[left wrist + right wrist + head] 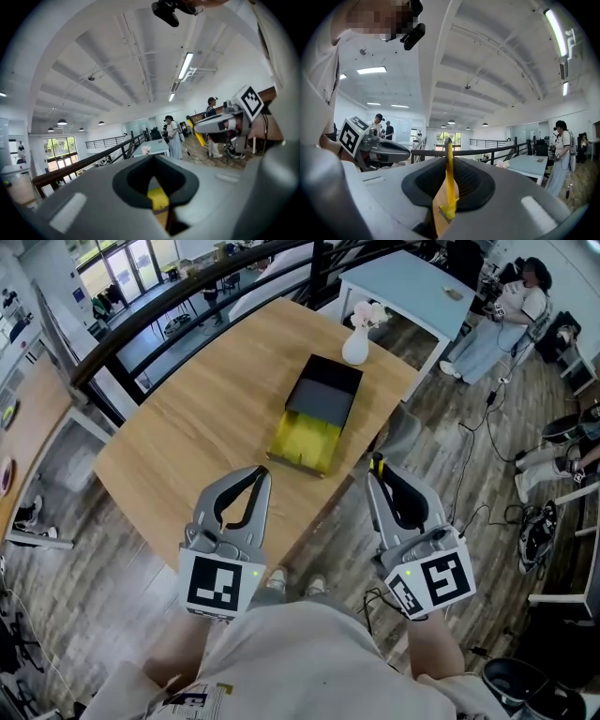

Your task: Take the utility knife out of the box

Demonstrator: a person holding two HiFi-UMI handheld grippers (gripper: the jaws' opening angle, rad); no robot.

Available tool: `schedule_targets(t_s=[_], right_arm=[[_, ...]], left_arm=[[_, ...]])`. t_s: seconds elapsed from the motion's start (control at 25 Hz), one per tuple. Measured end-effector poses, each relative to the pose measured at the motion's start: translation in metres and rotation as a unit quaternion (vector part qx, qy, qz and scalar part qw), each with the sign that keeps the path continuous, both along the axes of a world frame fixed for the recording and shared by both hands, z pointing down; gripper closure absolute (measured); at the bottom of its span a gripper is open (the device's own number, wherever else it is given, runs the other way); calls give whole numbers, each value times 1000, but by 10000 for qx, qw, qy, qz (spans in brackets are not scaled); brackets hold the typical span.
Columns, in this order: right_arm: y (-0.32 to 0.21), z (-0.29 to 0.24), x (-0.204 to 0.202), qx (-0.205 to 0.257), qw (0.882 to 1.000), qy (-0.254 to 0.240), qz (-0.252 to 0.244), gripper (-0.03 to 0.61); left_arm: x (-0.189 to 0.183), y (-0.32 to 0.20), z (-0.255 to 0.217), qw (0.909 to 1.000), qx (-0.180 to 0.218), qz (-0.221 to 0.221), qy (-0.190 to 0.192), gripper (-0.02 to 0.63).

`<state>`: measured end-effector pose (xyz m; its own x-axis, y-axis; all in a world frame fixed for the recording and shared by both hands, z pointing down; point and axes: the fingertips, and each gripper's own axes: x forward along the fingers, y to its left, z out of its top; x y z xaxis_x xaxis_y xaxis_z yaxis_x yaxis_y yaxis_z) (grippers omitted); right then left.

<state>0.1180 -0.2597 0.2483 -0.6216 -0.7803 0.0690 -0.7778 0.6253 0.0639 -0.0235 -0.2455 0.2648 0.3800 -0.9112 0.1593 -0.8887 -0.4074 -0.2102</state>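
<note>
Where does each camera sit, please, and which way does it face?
Head view: on the person's head, facing steeply down at the wooden table and open box; left gripper, right gripper and shirt show.
Left gripper view: on the left gripper, facing about level along its closed jaws; the right gripper shows at right.
Right gripper view: on the right gripper, facing level along jaws clamped on the yellow utility knife; the left gripper shows at left.
Shared: both gripper views show the black railing.
</note>
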Motion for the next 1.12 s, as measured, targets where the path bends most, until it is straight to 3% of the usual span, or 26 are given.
schedule_targets(t_s=[0.32,0.52,0.72,1.12], right_arm=[[2,1,-9,-25,10000,41,-54,526],[1,1,-6,-1,9999,92,-59,526],[-2,2,-2,11,9999,147,-17,526],[3,-1,-5,143,9995,288,-52,526]], left_arm=[[-5,1,-4,10000,-6,36,-3,611],[-1,4,-4,9989,-269,189,334,611],[0,4,-2,9987,-300,189,366,611],[0,2,3,9995,-210,205,132,611]])
